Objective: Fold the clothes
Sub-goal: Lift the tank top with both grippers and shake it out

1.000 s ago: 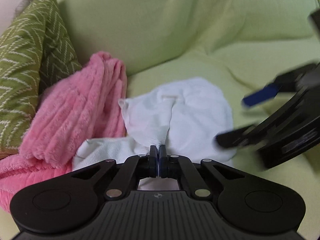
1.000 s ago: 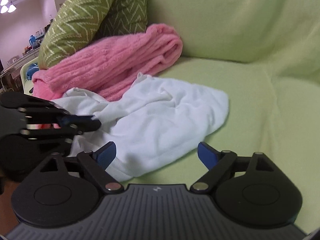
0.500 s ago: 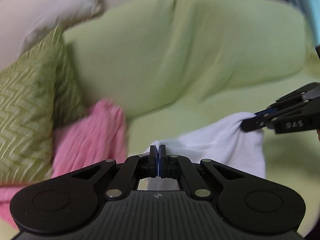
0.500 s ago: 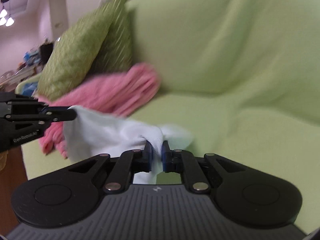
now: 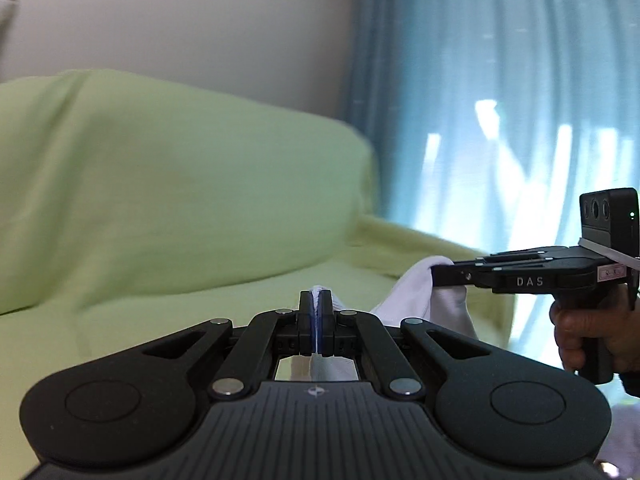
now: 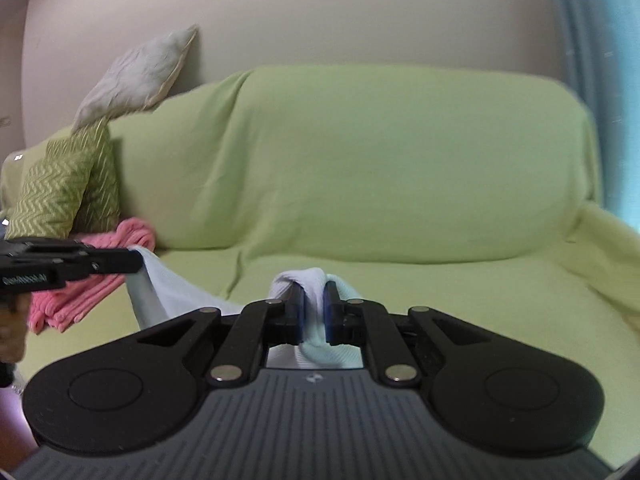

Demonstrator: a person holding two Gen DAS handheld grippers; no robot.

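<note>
White garment [image 6: 160, 288] hangs above the sofa [image 6: 360, 168], pinched by left gripper [image 5: 316, 312] and right gripper [image 6: 314, 312]. Keeping both grips level and pulling apart should, likely, smooth it for folding.

The right gripper [image 6: 314, 304] pinches a bunched fold of white knit cloth [image 6: 308, 280] between its blue-padded jaws. At left, the left gripper [image 6: 138, 260] grips another edge — the cloth hangs between them above the light-green covered sofa [image 6: 360, 168]. A folded pink ribbed towel [image 6: 80, 300] lies beside a green zigzag-patterned cushion [image 6: 52, 192].
</note>
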